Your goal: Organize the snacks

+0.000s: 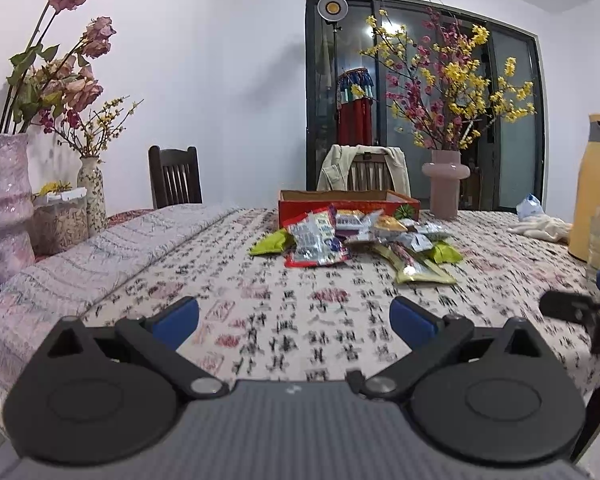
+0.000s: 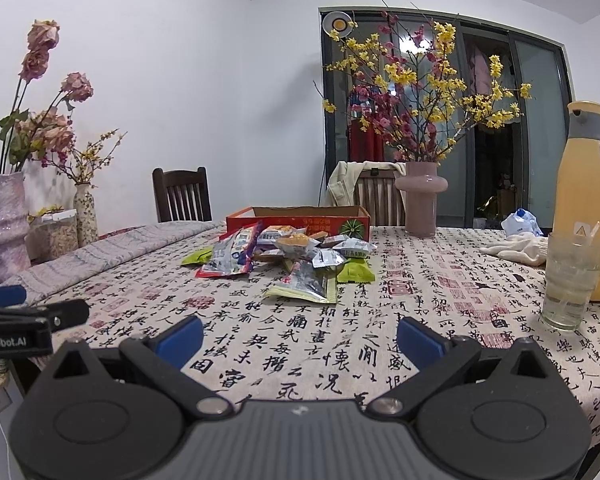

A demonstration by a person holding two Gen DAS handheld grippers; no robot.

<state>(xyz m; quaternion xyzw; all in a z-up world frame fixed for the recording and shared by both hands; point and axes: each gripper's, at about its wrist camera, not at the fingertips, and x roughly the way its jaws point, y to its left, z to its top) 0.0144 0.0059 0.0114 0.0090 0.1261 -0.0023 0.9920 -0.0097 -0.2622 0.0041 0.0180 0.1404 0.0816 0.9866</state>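
Observation:
A pile of snack packets (image 1: 356, 236) lies mid-table in front of an open red cardboard box (image 1: 348, 200); both also show in the right wrist view, the pile (image 2: 284, 256) and the box (image 2: 300, 220). My left gripper (image 1: 294, 318) is open and empty, low over the near tablecloth, well short of the pile. My right gripper (image 2: 300, 338) is open and empty, also near the front edge. The right gripper's side shows at the right edge of the left wrist view (image 1: 580, 308).
A calligraphy-print tablecloth (image 2: 340, 340) covers the table. A pink vase with flowers (image 2: 420, 204), a yellow thermos (image 2: 588, 200), a glass (image 2: 572, 280) and a white cloth (image 2: 520, 248) stand at the right. Vases and a jar (image 1: 60, 220) stand at the left. Two chairs are behind.

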